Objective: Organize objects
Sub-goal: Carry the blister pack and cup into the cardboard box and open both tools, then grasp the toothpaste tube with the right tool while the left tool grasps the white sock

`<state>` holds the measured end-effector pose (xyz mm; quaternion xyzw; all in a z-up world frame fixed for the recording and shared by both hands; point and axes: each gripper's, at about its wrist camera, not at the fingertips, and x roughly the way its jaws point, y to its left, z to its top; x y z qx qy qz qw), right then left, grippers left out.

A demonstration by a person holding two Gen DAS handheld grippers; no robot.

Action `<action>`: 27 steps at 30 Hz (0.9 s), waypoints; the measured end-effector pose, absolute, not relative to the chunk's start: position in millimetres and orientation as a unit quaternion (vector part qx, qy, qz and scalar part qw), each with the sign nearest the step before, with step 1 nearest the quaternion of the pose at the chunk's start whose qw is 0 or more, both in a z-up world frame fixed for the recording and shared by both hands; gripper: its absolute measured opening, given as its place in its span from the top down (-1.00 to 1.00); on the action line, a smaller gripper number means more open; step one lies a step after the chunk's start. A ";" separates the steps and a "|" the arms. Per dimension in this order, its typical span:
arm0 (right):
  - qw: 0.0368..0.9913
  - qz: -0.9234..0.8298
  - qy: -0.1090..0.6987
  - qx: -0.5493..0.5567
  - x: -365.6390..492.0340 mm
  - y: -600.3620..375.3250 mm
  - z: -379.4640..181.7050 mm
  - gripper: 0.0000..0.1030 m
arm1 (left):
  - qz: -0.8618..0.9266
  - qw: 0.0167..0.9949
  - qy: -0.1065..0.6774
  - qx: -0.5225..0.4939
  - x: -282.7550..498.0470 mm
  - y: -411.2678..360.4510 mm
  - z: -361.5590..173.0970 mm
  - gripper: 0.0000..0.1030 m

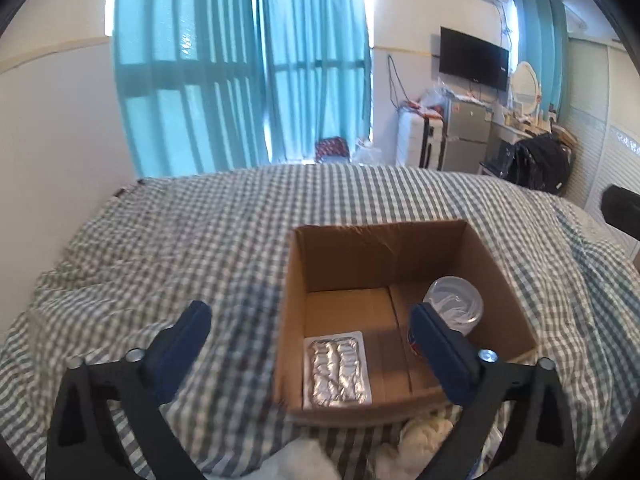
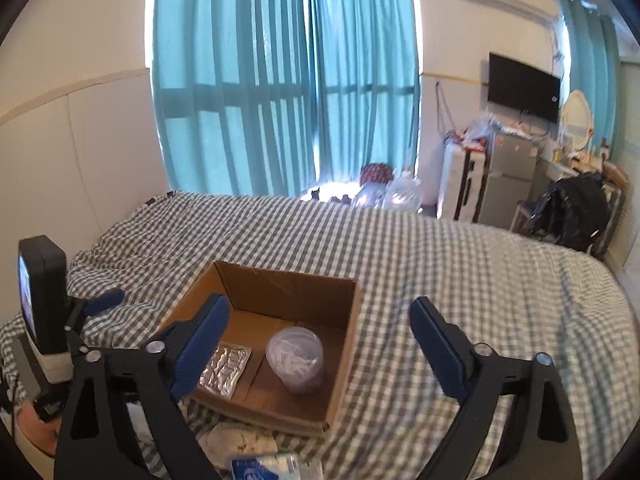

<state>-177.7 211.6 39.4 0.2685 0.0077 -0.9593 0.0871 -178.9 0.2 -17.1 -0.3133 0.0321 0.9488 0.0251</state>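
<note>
An open cardboard box (image 1: 376, 252) sits on the checked bed cover; it also shows in the right wrist view (image 2: 344, 344). Inside lie a silver blister pack (image 1: 338, 372) (image 2: 226, 368) and a clear plastic jar (image 1: 454, 304) (image 2: 296, 358) with white bits in it. My left gripper (image 1: 308, 320) is open and empty, above the box's near left wall. My right gripper (image 2: 320, 320) is open and empty, above the box's right side. The left gripper's body (image 2: 44, 308) shows at the left of the right wrist view.
White crumpled items (image 1: 420, 436) lie on the cover in front of the box. A blue and white packet (image 2: 268, 466) lies near the bottom edge of the right wrist view. The bed's checked cover (image 1: 180, 240) stretches to the left and back. Curtains, a fridge and a TV stand beyond the bed.
</note>
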 end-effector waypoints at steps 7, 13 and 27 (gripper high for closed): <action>0.072 -0.963 0.021 0.260 -111.4 215.2 60.7 -0.97 | 0.955 0.006 0.018 -0.297 -122.5 -22.9 8.9 -1.00; 0.066 -0.960 0.035 0.268 -73.5 213.7 48.4 -0.99 | 0.953 -0.008 0.005 -0.304 -88.6 -41.4 -2.4 -1.00; 0.028 -0.926 0.082 0.367 -84.2 209.5 -85.5 -0.99 | 0.909 -0.038 -0.046 -0.412 -78.5 -49.1 -116.4 -1.00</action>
